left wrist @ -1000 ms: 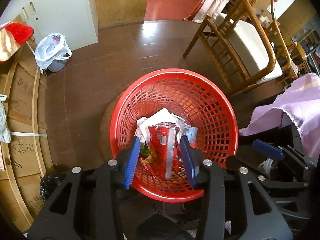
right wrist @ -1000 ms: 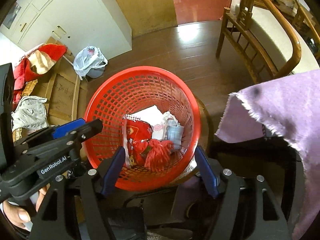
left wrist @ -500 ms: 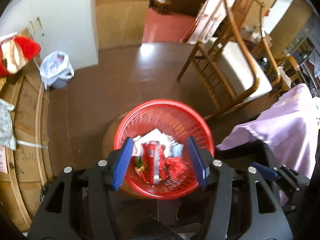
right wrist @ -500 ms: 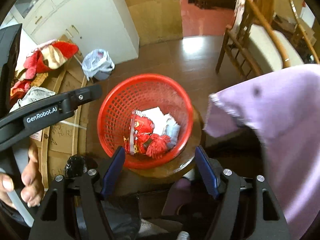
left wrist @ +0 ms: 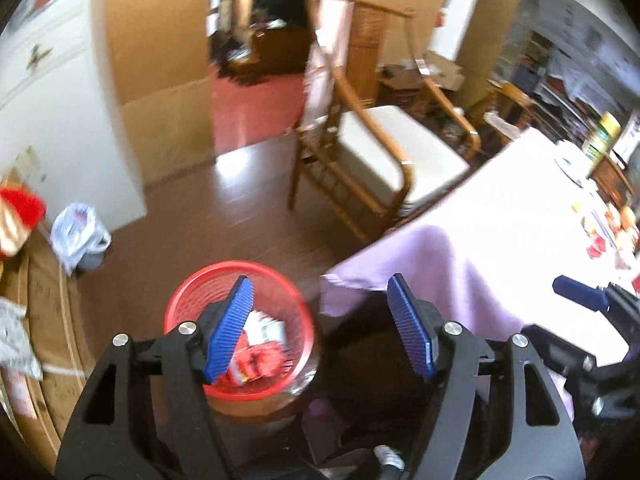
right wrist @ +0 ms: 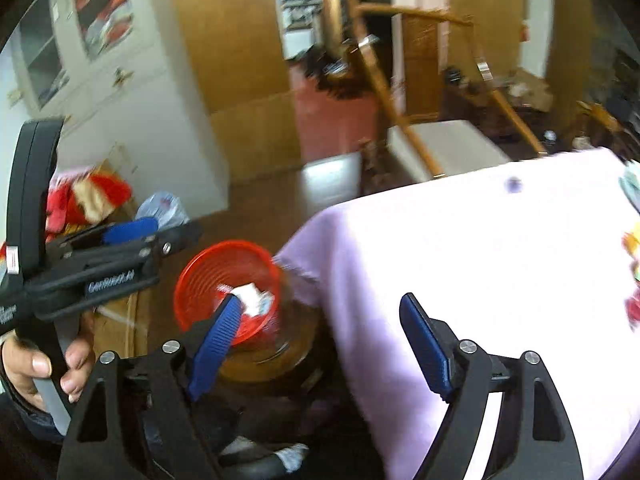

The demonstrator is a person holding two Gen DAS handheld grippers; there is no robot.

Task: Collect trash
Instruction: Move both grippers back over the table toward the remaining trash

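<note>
**A:** How far along is the collecting?

**B:** The red basket (left wrist: 240, 328) on its low wooden stand (right wrist: 276, 364) already holds wrappers and paper (left wrist: 260, 344), so part of the trash is in. On the surface under the lilac cloth (right wrist: 480, 280), blurred coloured scraps (left wrist: 608, 228) lie at about three o'clock in the left wrist view. They appear to be what is left, though the blur hides what they are.

**A:** And the tongs?

**B:** The left tongs (left wrist: 320, 328) are spread and opening, nothing between the blue pads; the basket sits behind the left pad at about seven o'clock. The right tongs (right wrist: 320, 344) are likewise spread, opening and empty, angled downward over the cloth's near edge.

**A:** Who holds them?

**B:** A hand (right wrist: 36, 372) grips the left tool's handle at nine o'clock in the right wrist view.
</note>
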